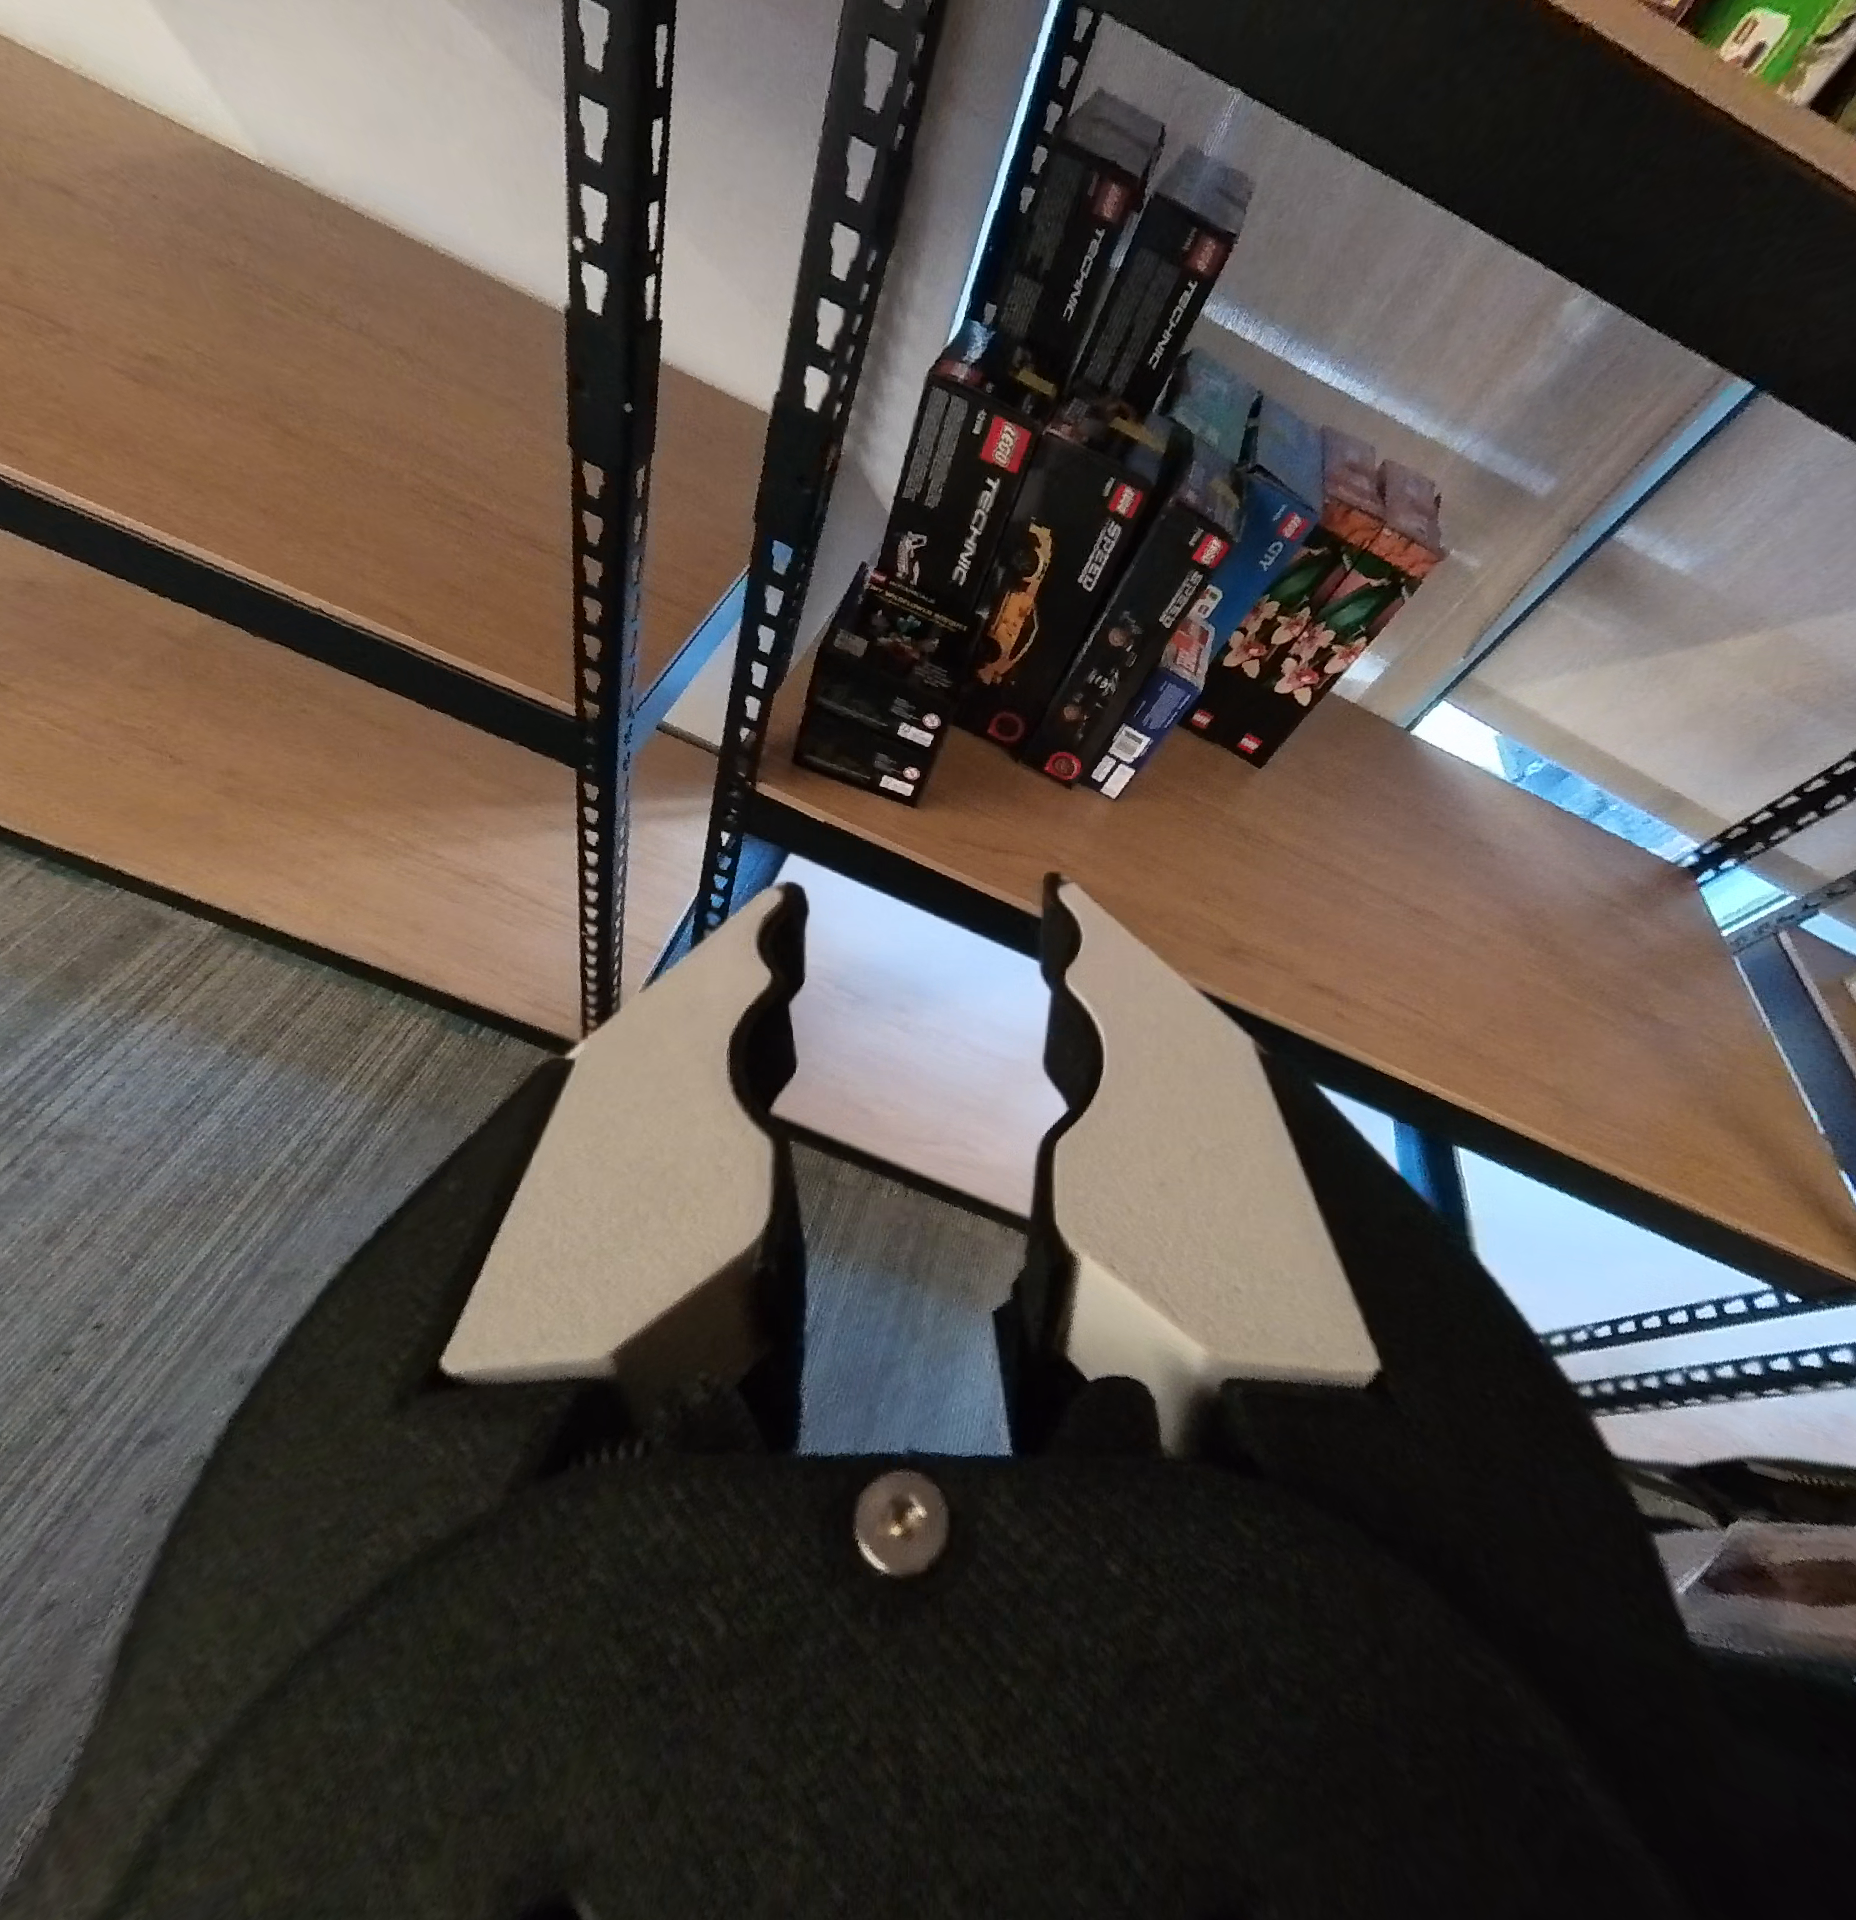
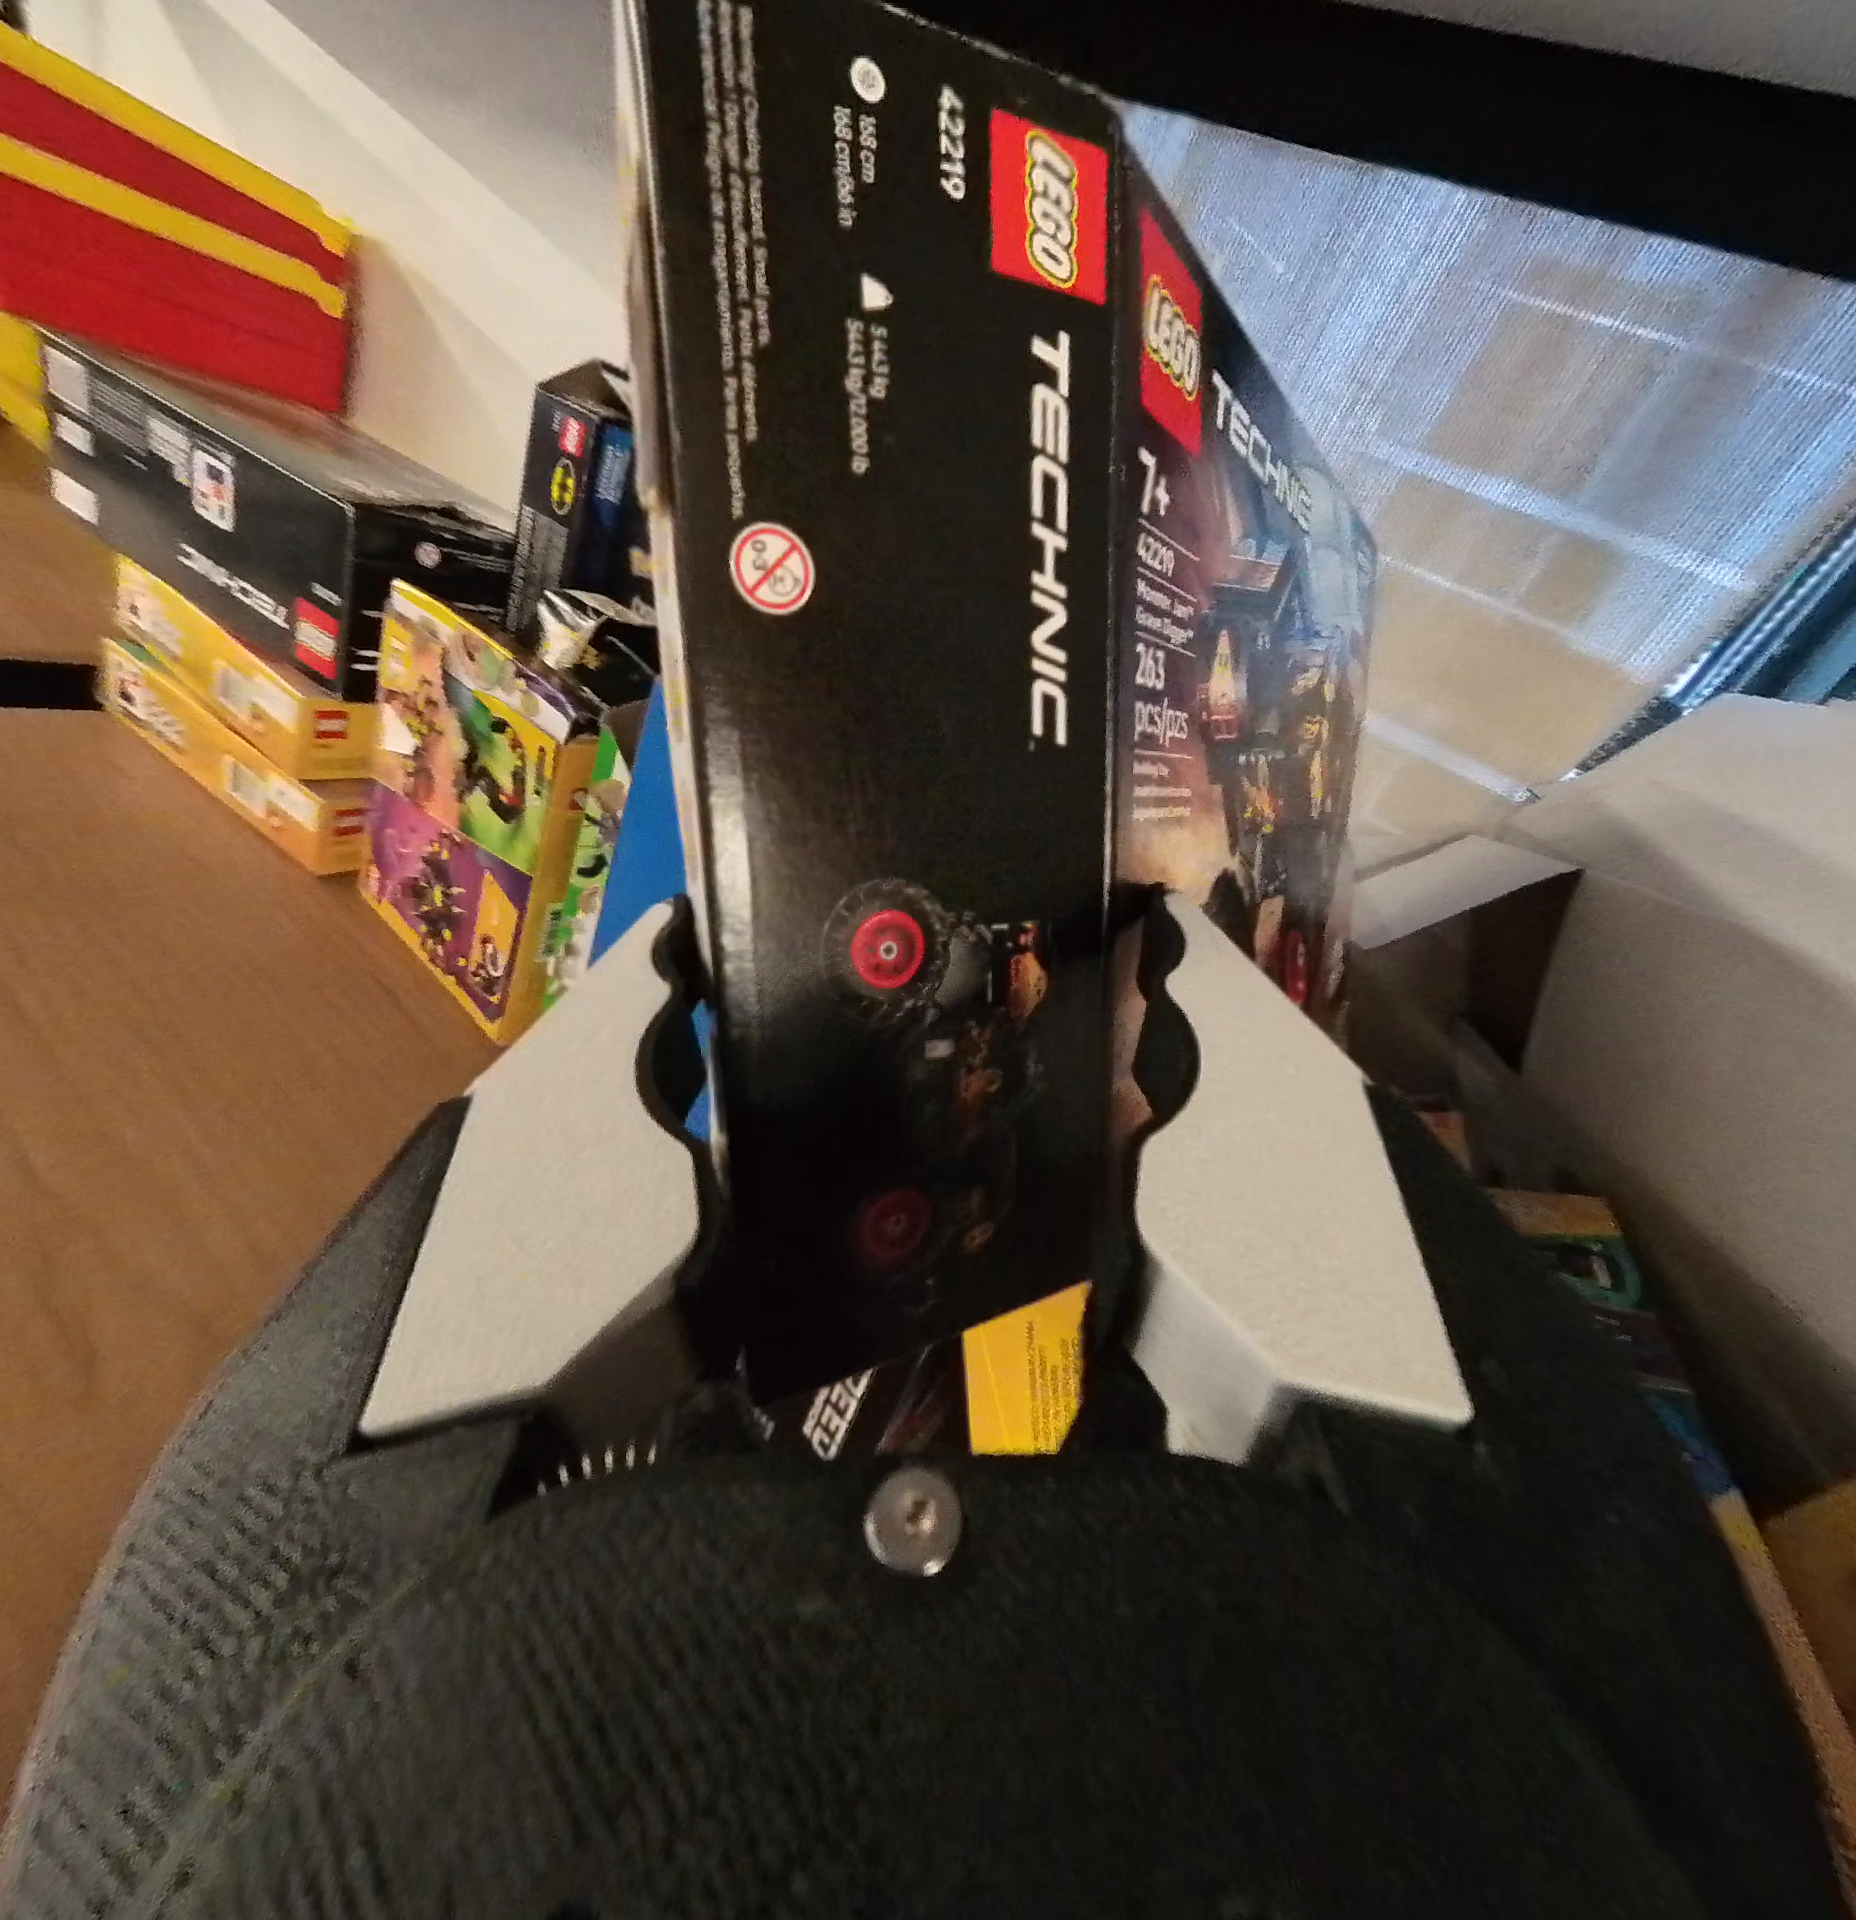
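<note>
Left wrist view: left claw (image 1: 922, 904) hanging wide apart, gripping nothing, both white fingers (image 1: 633, 1174) bare. Hovering just in front of the wooden shelf (image 1: 1371, 987) of a black slotted rack (image 1: 617, 416). Standing at the far end of that shelf, well apart from the claw: a tight row of toy boxes (image 1: 1090, 582), mostly black, one blue, one with pink flowers (image 1: 1308, 634) at the row's right end. Lying below the shelf: grey carpet (image 1: 176, 1195).

Right wrist view: right claw (image 2: 919, 914) clamping tight on a tall black toy box (image 2: 882, 623), fingers pressing its two broad faces, narrow side facing the camera, box standing upright and slightly tilted. Sitting left of the held box, on a wooden shelf (image 2: 176, 987): stacked yellow boxes (image 2: 238, 748), a black box (image 2: 238, 520) lying across them, a purple-and-green box (image 2: 477, 810) beside them. Sitting right of the held box: an open white carton (image 2: 1682, 935). Somewhat blurred throughout.
</note>
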